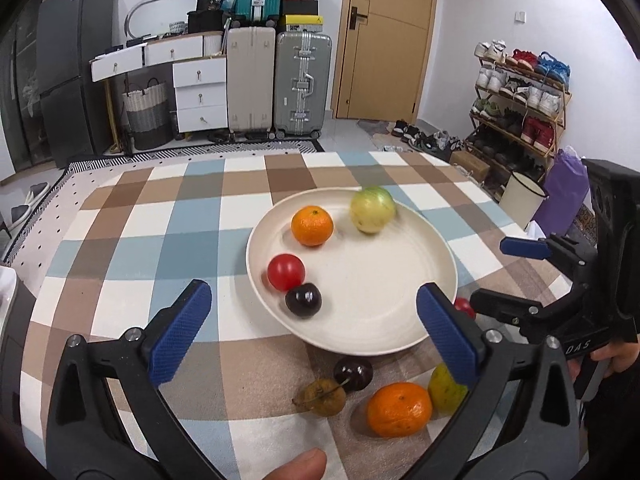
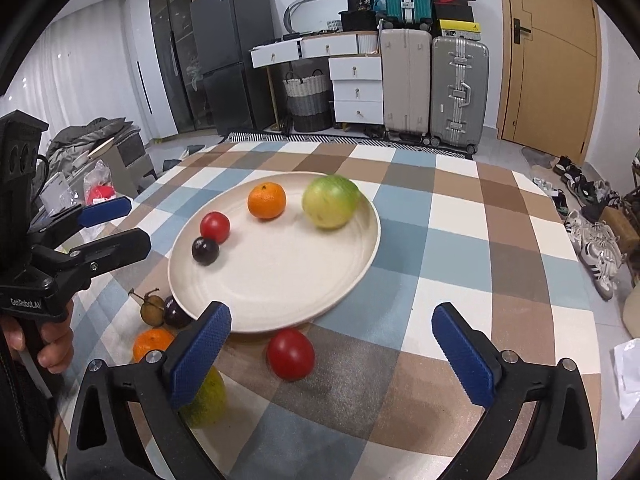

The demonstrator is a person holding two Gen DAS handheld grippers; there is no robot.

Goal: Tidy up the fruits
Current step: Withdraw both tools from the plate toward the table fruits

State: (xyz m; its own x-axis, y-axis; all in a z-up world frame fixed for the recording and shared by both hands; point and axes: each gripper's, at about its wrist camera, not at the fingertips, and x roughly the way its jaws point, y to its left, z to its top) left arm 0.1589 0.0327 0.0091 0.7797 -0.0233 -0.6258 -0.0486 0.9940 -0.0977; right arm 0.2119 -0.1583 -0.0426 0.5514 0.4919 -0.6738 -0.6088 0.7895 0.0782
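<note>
A cream plate (image 1: 372,320) (image 2: 280,280) on the checked tablecloth holds an orange (image 1: 312,226) (image 2: 267,201), a green apple (image 1: 373,210) (image 2: 330,202), a red tomato (image 1: 286,272) (image 2: 215,227) and a dark plum (image 1: 303,300) (image 2: 205,251). On the cloth near the plate's front rim lie a second orange (image 1: 399,410) (image 2: 153,343), a dark cherry (image 1: 353,374) (image 2: 176,313), a brown fruit (image 1: 320,397) (image 2: 152,310), a yellow-green fruit (image 1: 444,390) (image 2: 206,400) and a red tomato (image 1: 464,307) (image 2: 291,354). My left gripper (image 1: 314,332) is open over the plate's near rim, holding nothing. My right gripper (image 2: 332,354) is open, the red tomato lying loose between its fingers.
The table's edges curve away on the left, right and far sides. Suitcases (image 1: 280,84), white drawers (image 1: 200,92) and a door (image 1: 384,40) stand behind it, and a shoe rack (image 1: 520,96) on the right. A hand (image 2: 48,344) holds the left gripper's handle.
</note>
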